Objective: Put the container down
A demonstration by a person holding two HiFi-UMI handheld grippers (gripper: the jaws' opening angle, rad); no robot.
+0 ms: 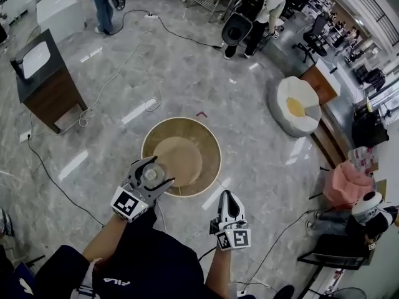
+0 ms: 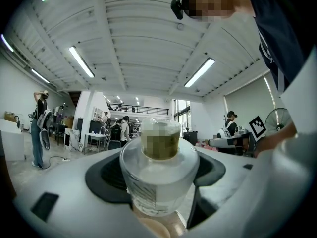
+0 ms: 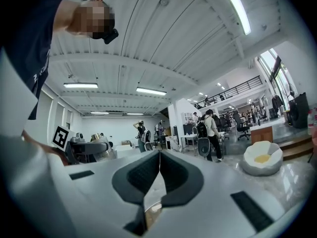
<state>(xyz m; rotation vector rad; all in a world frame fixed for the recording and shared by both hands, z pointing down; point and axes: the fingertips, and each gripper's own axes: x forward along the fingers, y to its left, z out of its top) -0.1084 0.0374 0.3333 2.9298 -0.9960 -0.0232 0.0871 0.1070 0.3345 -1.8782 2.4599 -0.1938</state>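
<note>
A clear round plastic container with a greenish cap (image 1: pixel 151 177) is clamped in the left gripper (image 1: pixel 153 173). It's held pretty much upright, long axis vertical, cap up, over the round wooden table (image 1: pixel 209 147). The right gripper (image 1: pixel 228 197) is kept closed on nothing.

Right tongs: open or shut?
Shut, and empty. The right tongs show both pads meeting along a thin seam, with nothing between them.
</note>
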